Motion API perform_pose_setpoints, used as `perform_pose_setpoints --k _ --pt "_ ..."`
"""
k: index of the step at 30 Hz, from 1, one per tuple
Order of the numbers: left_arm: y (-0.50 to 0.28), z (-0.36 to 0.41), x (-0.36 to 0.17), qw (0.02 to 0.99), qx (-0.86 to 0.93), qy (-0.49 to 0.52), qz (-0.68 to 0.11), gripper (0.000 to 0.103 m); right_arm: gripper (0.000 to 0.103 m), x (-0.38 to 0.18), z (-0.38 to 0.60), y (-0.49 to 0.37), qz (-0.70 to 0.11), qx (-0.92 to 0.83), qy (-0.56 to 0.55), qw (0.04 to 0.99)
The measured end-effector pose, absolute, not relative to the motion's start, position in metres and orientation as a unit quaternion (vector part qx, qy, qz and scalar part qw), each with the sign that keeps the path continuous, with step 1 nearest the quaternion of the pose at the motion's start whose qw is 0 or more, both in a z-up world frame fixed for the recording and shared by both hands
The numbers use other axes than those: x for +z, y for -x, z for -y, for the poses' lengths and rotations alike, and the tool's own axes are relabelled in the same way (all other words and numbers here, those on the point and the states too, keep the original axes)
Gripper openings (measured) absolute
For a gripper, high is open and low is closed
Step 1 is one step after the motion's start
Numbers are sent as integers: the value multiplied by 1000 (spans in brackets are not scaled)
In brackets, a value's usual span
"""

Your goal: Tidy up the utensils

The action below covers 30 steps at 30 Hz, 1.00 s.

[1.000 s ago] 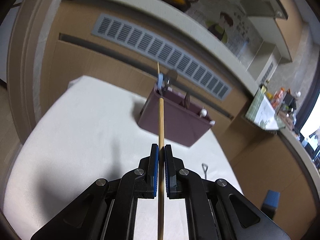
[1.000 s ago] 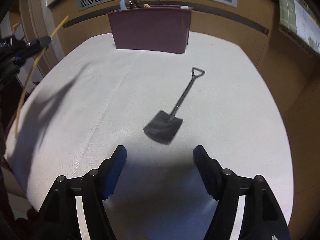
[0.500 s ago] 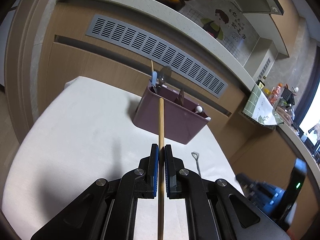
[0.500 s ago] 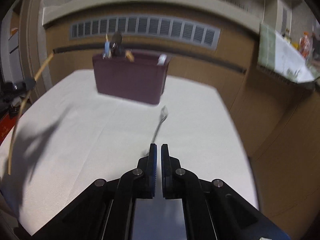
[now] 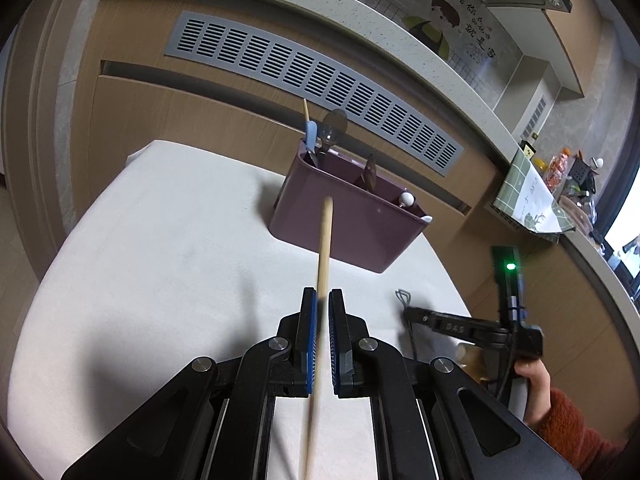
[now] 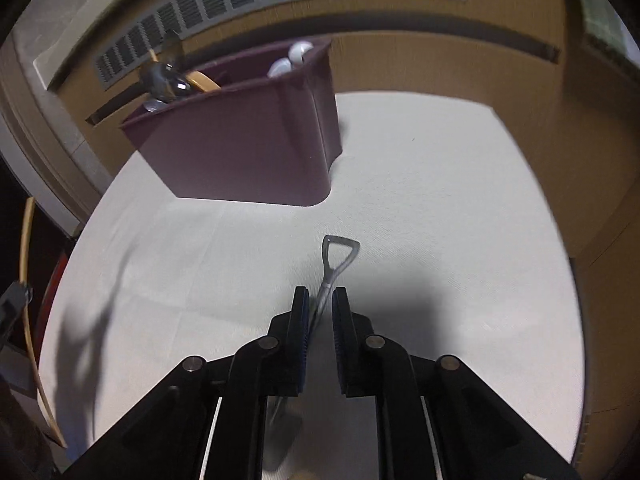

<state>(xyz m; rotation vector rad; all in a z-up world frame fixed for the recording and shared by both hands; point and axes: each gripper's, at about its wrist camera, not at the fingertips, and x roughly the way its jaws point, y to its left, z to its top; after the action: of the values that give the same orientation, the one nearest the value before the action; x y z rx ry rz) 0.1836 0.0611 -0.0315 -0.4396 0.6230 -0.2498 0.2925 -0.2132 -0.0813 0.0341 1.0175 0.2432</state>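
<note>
The left tool (image 5: 323,300) has its blue pads nearly together around a long wooden chopstick (image 5: 323,248), which lies against the left-hand pad with a thin gap on the other side; whether it is truly clamped I cannot tell. The stick runs forward between the pads, its tip pointing toward the organizer beyond. The right tool (image 6: 319,296) has its pads close on either side of the thin handle of a small black shovel-shaped spoon (image 6: 335,264); a slight gap shows beside the handle, so a firm grip cannot be confirmed. The spoon's looped handle end points away over the white worktop (image 6: 440,184), while its blade sits blurred beneath the tool body. Farther on, toward the far edge of the worktop, stands a dark purple utensil organizer (image 5: 340,220), upright, with utensils sticking up from its compartments: a blue-handled piece and metal spoons at one end, white rounded handles at the other. Behind it runs a wooden wall panel with a grey vent grille (image 5: 312,76).
</note>
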Motion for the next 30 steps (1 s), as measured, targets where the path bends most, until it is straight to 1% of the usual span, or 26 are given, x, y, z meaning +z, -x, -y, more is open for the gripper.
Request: perform_pose_setpoints --k 1,6,8,11,12,14,15,16,19,21,22,23,27,30 --pt "-186 -62 -33 920 -123 215 -304 6 13 -84 211 -296 -488 115 -10 865" --pt "-205 -61 -40 915 -132 219 -311 6 24 -88 191 -300 -468 99 49 877" --pt "-211 -60 -42 915 -134 216 -314 6 31 -90 186 -304 -461 84 58 882" --pt "-217 -63 -47 911 -134 216 -326 6 36 -93 181 -308 -454 70 60 886" --pt "-219 -65 -48 910 -130 215 -330 6 36 -94 180 -309 -453 66 57 887" --pt "-221 -67 -52 908 -123 213 -340 6 35 -96 177 -307 -449 61 57 890" --pt "-222 -68 -55 905 -120 213 -347 7 32 -97 175 -305 -444 66 67 891" --pt "-222 -69 -58 904 -117 213 -353 7 20 -95 176 -305 -441 72 71 892" --pt "-224 -64 -68 896 -112 204 -378 8 19 -92 179 -292 -419 75 72 902" --pt "-227 -58 -73 890 -112 195 -396 13 19 -86 179 -282 -397 74 85 911" --pt "-229 -55 -75 887 -113 190 -405 18 19 -84 179 -276 -390 76 87 914" --pt "-232 -50 -77 884 -114 183 -415 22 20 -80 180 -272 -384 80 84 916" --pt "-246 -30 -78 874 -114 150 -447 24 20 -63 187 -250 -351 106 72 928" --pt "-261 -17 -78 872 -82 110 -469 24 20 -47 189 -236 -323 122 78 935"
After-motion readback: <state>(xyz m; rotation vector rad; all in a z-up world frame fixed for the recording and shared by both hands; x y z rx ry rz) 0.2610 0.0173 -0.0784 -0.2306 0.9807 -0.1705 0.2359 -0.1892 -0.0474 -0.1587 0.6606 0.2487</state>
